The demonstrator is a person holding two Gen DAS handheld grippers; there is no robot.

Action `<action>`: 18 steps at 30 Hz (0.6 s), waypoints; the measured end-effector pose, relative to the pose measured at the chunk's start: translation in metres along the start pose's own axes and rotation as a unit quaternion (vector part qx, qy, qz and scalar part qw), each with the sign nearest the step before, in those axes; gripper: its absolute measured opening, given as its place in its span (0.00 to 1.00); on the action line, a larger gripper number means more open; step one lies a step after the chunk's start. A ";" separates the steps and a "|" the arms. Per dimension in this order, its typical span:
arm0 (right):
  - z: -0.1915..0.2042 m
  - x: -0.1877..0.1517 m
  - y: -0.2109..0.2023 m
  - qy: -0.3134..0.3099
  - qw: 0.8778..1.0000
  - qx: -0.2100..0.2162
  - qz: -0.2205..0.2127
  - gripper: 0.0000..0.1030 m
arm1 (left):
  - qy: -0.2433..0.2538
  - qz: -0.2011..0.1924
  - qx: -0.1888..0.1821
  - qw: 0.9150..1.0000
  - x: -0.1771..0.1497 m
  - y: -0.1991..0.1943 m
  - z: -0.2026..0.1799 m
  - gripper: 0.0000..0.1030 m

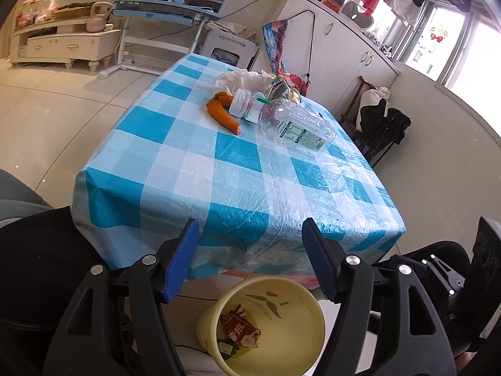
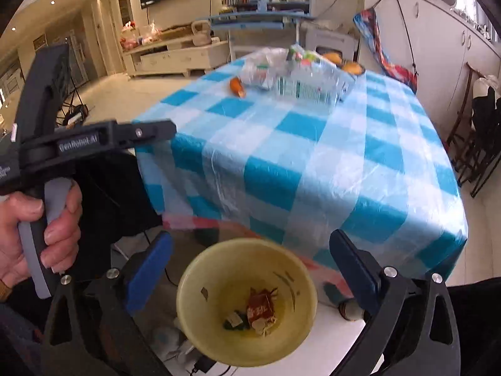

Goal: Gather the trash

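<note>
Both tools hung over the yellow bin (image 1: 261, 322) at the bottom of each frame, below the near edge of the table (image 1: 238, 169). The left gripper (image 1: 250, 260) had its blue pads spread apart with nothing between them. The right gripper (image 2: 250, 269) stood spread wide, also empty. In the right wrist view a hand (image 2: 34, 235) at the lower left held the left tool's handle.

The bin was a round, smooth plastic tub, and a red wrapper (image 1: 239, 329) and a few scraps already lay at its bottom.

The remaining trash sat heaped toward the far side of the table, upper centre of the left wrist view, on a glossy blue-and-white checked cloth. A clear crumpled bottle (image 1: 300, 128) with a green label lay on its side; it looked light, springy and slippery, probably best pinched across the body near the label, where it was already crushed. A small jar (image 1: 247, 106) with a ribbed neck lay touching an orange carrot (image 1: 224, 114), which seemed firm and easy to grip mid-length. A thin plastic bag (image 1: 241, 78) behind them would likely be limp, best gathered at a fold.
</note>
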State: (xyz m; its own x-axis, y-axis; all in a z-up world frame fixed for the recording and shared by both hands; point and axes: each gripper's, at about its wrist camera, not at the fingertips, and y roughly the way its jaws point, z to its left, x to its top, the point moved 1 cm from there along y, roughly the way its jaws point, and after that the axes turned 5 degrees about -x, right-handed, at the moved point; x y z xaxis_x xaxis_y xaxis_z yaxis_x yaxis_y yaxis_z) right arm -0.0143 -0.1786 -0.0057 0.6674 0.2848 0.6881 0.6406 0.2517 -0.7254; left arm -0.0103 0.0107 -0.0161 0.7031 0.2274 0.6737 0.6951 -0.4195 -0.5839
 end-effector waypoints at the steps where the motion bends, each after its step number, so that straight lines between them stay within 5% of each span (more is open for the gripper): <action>1: -0.001 0.003 -0.005 -0.003 1.000 -0.011 -0.017 0.94 | 0.003 0.000 0.001 1.000 0.000 -0.001 0.000 0.63; 18: 0.008 -0.007 0.007 -0.026 0.999 -0.036 -0.009 0.94 | 0.020 -0.006 0.012 1.000 0.001 -0.004 -0.005 0.70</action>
State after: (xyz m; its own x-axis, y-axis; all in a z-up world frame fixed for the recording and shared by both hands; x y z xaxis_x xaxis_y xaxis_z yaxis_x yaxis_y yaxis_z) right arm -0.0177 -0.1720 -0.0155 0.6356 0.3290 0.6984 0.6794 0.1913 -0.7084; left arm -0.0135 0.0082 -0.0111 0.6880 0.1969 0.6985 0.7076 -0.3955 -0.5855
